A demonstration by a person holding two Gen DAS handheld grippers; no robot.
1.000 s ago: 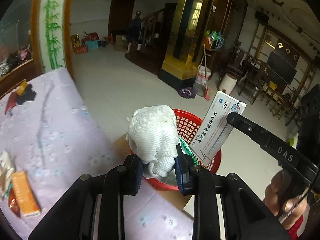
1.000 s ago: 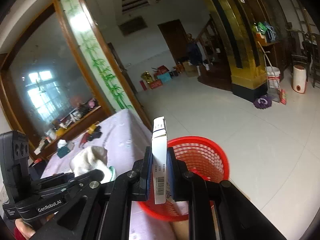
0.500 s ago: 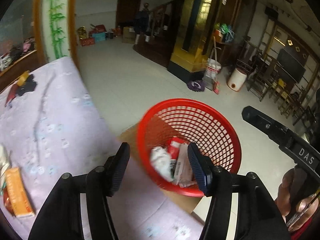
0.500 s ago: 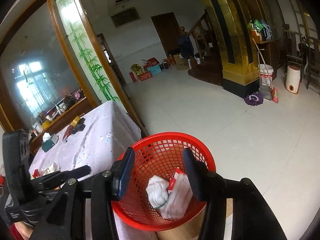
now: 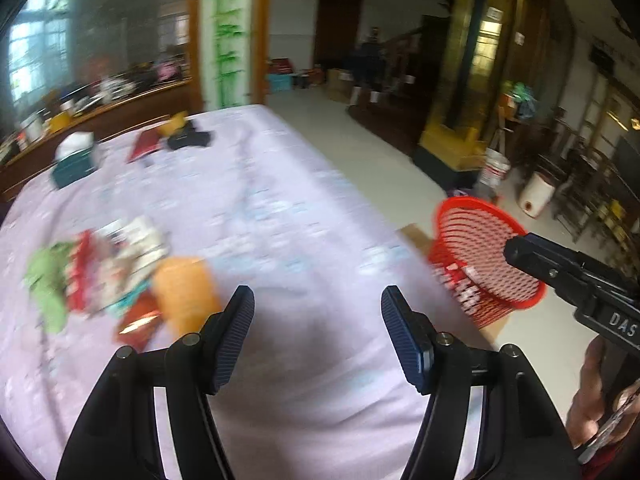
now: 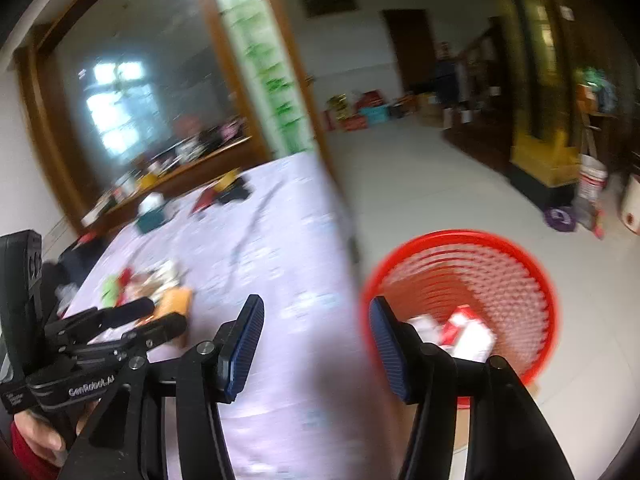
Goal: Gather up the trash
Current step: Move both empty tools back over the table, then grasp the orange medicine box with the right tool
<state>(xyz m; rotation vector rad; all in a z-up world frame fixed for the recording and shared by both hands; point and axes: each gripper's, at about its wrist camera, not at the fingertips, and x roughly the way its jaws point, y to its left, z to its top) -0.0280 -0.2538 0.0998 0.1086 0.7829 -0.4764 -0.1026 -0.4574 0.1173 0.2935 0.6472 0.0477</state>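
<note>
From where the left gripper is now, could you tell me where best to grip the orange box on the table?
Probably across the orange box's two long sides, near the end facing the left gripper, coming from above. It seems to lie flat at the near edge of the trash pile, so that end looks free. Blur hides details.

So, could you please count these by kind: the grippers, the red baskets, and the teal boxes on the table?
Grippers: 2, left gripper and right gripper, jaws opening, nothing between them
Red basket: 1
Teal box: 1
Total: 4
</note>
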